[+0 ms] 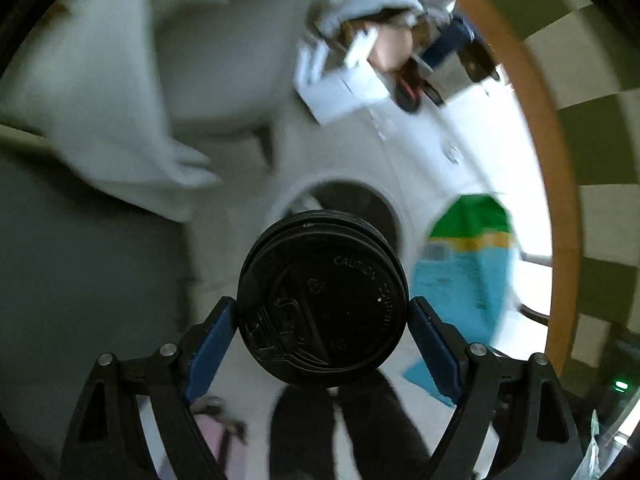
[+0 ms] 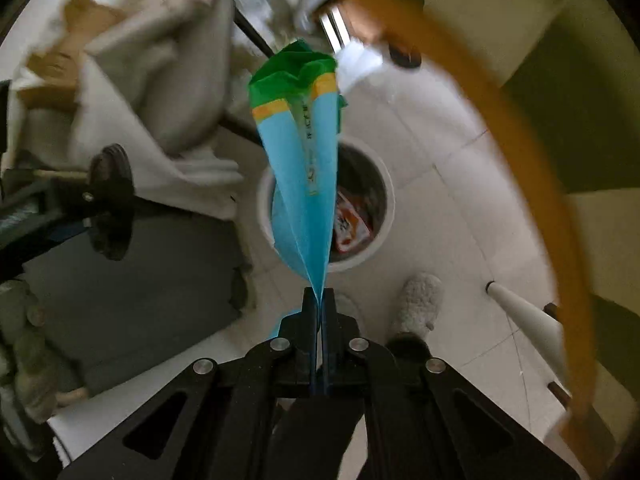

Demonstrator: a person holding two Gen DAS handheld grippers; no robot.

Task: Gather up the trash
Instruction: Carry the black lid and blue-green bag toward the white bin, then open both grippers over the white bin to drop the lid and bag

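Bin (image 1: 340,196) largely behind lid (image 1: 322,300)

Both wrist cameras looked steeply down, close above the white bin (image 1: 340,196) (image 2: 384,184) at twelve o'clock, sharing it.

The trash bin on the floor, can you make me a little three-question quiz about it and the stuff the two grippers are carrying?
1. True or false: the left gripper holds a glass bottle.
2. What is the right gripper pinching? A) a spoon B) a blue and green wrapper C) a sock
3. What round thing stands on the floor below both grippers?

Key
1. False. It holds a black cup lid, one blue pad on each side.
2. B. The blue and green wrapper hangs from the shut jaws, over the bin.
3. The white trash bin, with a red and white packet already inside.
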